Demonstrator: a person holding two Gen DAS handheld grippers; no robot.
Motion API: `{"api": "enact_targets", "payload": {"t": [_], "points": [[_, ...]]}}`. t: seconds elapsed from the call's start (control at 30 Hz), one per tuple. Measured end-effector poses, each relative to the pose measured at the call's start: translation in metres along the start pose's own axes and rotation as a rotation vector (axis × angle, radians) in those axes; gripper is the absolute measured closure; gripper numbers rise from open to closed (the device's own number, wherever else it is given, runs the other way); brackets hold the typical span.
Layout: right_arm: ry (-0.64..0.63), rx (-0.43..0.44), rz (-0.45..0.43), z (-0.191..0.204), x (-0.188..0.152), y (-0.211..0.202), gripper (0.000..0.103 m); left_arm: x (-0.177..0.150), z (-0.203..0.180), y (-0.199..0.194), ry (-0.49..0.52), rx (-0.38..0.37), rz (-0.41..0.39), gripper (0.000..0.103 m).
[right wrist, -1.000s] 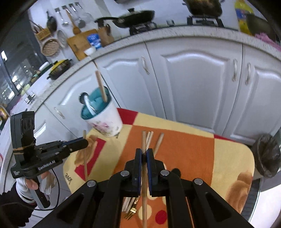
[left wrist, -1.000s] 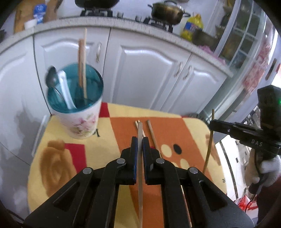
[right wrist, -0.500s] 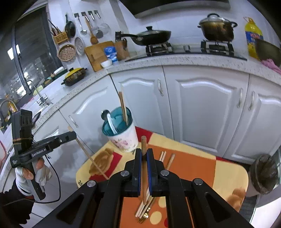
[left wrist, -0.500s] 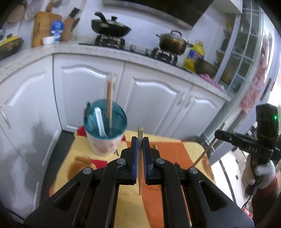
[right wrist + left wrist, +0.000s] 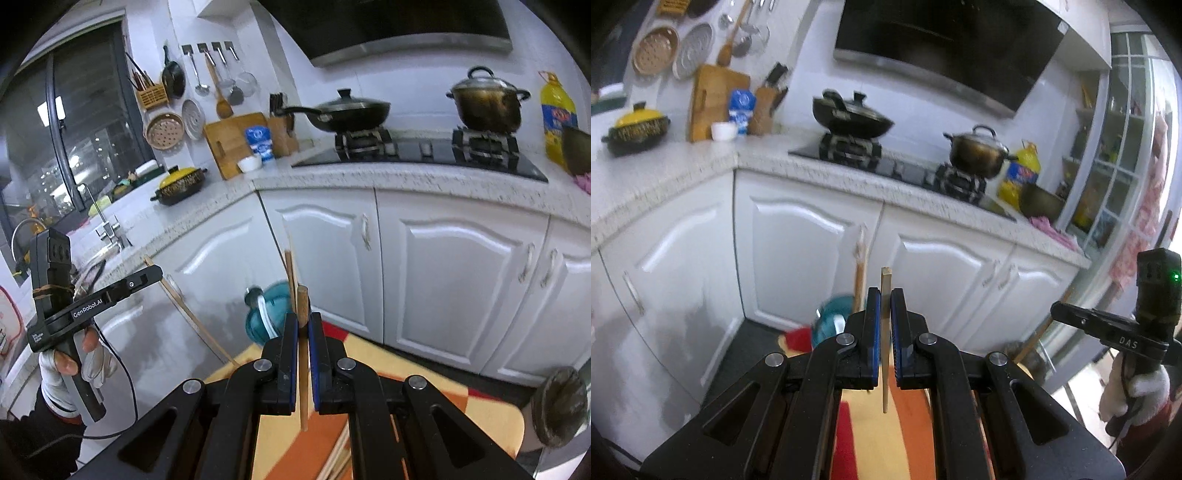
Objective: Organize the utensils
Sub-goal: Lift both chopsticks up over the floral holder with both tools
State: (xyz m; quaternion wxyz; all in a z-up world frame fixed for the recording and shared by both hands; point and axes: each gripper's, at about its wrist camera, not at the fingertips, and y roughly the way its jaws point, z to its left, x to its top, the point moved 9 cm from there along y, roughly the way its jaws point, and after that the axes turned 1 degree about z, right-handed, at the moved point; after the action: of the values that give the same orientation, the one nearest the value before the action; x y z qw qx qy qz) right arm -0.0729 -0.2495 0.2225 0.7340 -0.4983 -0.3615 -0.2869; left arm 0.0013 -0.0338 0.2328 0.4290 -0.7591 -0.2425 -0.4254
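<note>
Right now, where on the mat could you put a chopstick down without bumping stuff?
The mat looks bare on its orange and yellow part right of the right gripper, toward the white cabinets. It is crowded by the teal cup, which holds chopsticks and a spoon, and low under the gripper, where loose chopsticks lie.

Domestic kitchen. Speckled white stone bench (image 5: 369,177) over white panelled cabinet doors (image 5: 458,284); black gas hob (image 5: 417,151) carrying a lidded black wok (image 5: 347,110) and a steel pot (image 5: 487,107); dark range hood (image 5: 945,48); utensils hung on wall hooks (image 5: 218,77).
</note>
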Motion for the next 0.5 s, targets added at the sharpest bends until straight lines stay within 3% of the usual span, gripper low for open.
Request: {"api": "enact_targets", "payload": {"t": [0.27, 0.5], "points": [[-0.051, 0.001, -0.041, 0.02, 0.062, 0.021, 0.098, 0.038, 0.014, 0.014, 0.003, 0.07, -0.083, 0.099], [-0.065, -0.001, -0.054, 0.029, 0.097, 0.062, 0.098, 0.038, 0.02, 0.052, 0.008, 0.1, -0.059, 0.099]]}}
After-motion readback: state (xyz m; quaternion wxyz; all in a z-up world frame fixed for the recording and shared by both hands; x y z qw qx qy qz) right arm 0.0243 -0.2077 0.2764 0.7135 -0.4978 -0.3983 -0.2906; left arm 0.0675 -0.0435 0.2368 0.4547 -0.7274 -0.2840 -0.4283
